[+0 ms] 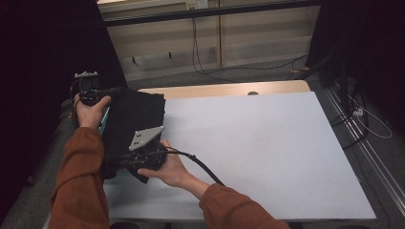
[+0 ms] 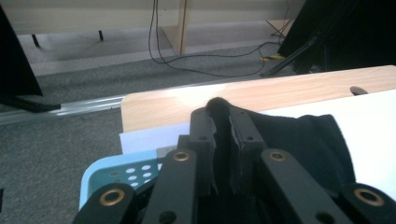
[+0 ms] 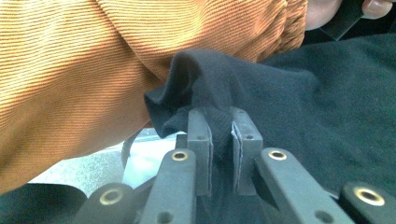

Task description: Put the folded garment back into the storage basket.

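White sheet covers the table; black garment sits at its left edge, half over a blue basket. Left gripper and right gripper each pinch a fold, probably so I can spread it.

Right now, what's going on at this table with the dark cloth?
A person in a rust-orange corduroy sleeve holds a hand-held gripper in each hand, and both are clamped on a black fabric garment. The left gripper pinches one edge of it, the right gripper a bunched fold. The cloth lies at the left edge of the white table sheet, partly over a light blue perforated basket.
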`<state>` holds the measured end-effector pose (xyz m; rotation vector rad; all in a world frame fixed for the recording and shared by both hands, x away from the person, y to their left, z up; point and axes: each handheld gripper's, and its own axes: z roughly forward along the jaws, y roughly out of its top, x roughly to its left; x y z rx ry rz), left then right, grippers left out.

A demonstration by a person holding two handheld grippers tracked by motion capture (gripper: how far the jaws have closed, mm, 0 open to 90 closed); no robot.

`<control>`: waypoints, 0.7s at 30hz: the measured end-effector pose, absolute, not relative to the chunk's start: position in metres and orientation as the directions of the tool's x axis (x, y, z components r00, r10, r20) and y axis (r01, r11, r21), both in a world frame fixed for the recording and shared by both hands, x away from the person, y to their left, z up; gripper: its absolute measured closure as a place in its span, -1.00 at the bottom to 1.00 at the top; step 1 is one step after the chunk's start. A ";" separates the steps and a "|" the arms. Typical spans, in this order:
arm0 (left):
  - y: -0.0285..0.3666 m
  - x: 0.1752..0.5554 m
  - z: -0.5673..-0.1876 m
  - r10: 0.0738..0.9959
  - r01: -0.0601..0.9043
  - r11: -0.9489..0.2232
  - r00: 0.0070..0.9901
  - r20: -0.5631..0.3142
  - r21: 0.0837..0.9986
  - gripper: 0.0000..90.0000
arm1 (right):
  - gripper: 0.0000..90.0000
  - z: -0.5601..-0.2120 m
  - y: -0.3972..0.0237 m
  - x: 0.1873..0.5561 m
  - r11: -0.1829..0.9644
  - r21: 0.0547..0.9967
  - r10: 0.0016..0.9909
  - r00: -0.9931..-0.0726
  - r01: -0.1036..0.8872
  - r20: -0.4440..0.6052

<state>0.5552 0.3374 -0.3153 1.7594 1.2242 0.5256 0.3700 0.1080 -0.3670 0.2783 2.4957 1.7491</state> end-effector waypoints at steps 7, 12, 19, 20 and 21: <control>0.343 0.557 -0.321 0.908 0.533 -0.093 0.392 -0.148 0.841 0.82 | 0.81 -0.369 0.117 0.375 0.331 0.936 0.187 -0.981 0.118 0.058; 0.344 0.562 -0.327 0.909 0.545 -0.107 0.393 -0.140 0.832 0.82 | 0.81 -0.373 0.120 0.380 0.348 0.930 0.188 -0.981 0.121 0.057; 0.344 0.566 -0.334 0.909 0.559 -0.119 0.393 -0.136 0.820 0.82 | 0.81 -0.376 0.123 0.388 0.348 0.929 0.195 -0.979 0.129 0.063; 0.344 0.566 -0.334 0.909 0.559 -0.119 0.393 -0.136 0.820 0.82 | 0.81 -0.376 0.123 0.388 0.348 0.929 0.195 -0.979 0.129 0.063; 0.346 0.568 -0.336 0.910 0.571 -0.134 0.394 -0.128 0.810 0.81 | 0.81 -0.377 0.124 0.390 0.354 0.927 0.195 -0.979 0.121 0.053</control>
